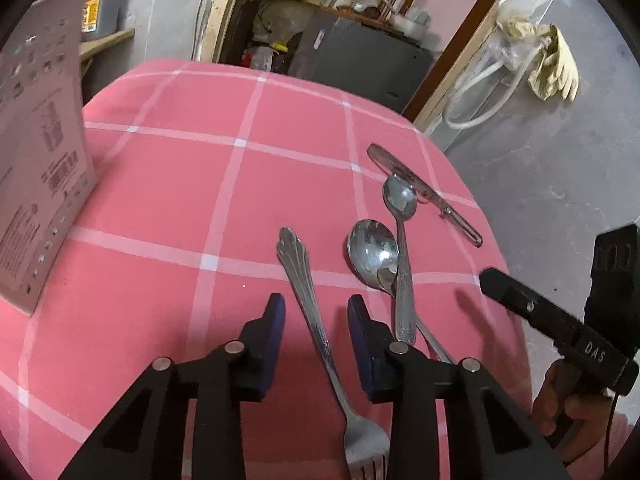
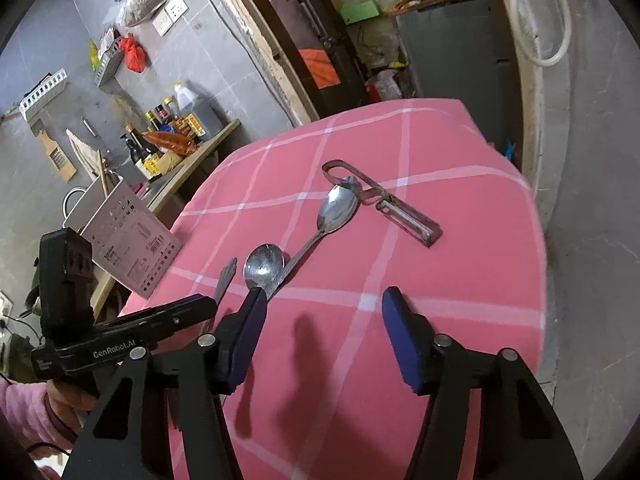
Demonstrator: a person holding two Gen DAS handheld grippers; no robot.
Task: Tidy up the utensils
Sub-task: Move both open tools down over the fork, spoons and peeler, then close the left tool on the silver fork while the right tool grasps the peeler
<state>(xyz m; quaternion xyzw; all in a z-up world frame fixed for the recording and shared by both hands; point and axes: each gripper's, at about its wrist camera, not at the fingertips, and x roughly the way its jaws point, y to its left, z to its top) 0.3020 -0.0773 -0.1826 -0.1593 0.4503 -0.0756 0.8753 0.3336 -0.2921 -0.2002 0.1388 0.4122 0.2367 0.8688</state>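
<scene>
On the pink checked tablecloth (image 1: 180,184) lie a fork (image 1: 298,264), a round-bowled spoon (image 1: 372,252), a second spoon (image 1: 400,200) crossing its handle, and a metal peeler (image 1: 420,188). My left gripper (image 1: 316,308) hangs low over the fork. Its blue pads stand either side of the fork's handle with a gap on both sides, so it is open. My right gripper (image 2: 325,300) is open over bare cloth with nothing between its fingers. Its left fingertip is just short of the round-bowled spoon (image 2: 264,266). The second spoon (image 2: 338,208) and the peeler (image 2: 404,212) lie beyond.
A white printed carton (image 1: 44,160) stands at the table's left edge. The table's right edge (image 1: 500,240) drops to a grey floor close beside the peeler. A counter with bottles (image 2: 168,136) lies beyond the carton. A person's hand (image 1: 560,400) holds the right gripper.
</scene>
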